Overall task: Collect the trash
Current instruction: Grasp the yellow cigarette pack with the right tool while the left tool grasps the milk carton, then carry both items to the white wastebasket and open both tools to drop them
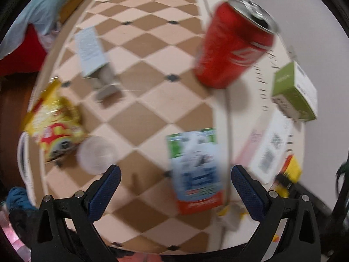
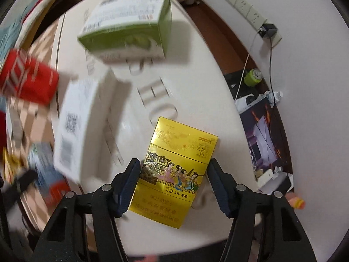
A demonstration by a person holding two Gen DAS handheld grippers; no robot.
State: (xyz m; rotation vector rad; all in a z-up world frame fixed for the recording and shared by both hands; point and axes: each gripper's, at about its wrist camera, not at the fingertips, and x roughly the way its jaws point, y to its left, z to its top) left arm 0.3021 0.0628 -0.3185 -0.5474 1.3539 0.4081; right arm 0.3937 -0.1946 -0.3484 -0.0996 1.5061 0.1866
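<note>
Right fingers (image 2: pixel 172 175) apart around gold pack (image 2: pixel 172 174), green box (image 2: pixel 128 26) ahead, left fingers (image 1: pixel 175 175) apart

Glossy gold cardboard cigarette pack (image 2: pixel 174 172)

Left gripper (image 1: pixel 175 174): jaws spread wide, nothing between them
Blue-and-green packet (image 1: pixel 196 170): lying flat just ahead, nearer the right finger
Clear round lid (image 1: pixel 96 155): just beyond the left fingertip
Yellow snack bag (image 1: pixel 53 126): further left, beside the lid
Red can (image 1: pixel 233 43): well ahead to the right, tilted, top opened
Green box (image 1: pixel 294 91): far right, past the can
Checkered desk (image 1: pixel 152 69): carries all of these
</note>
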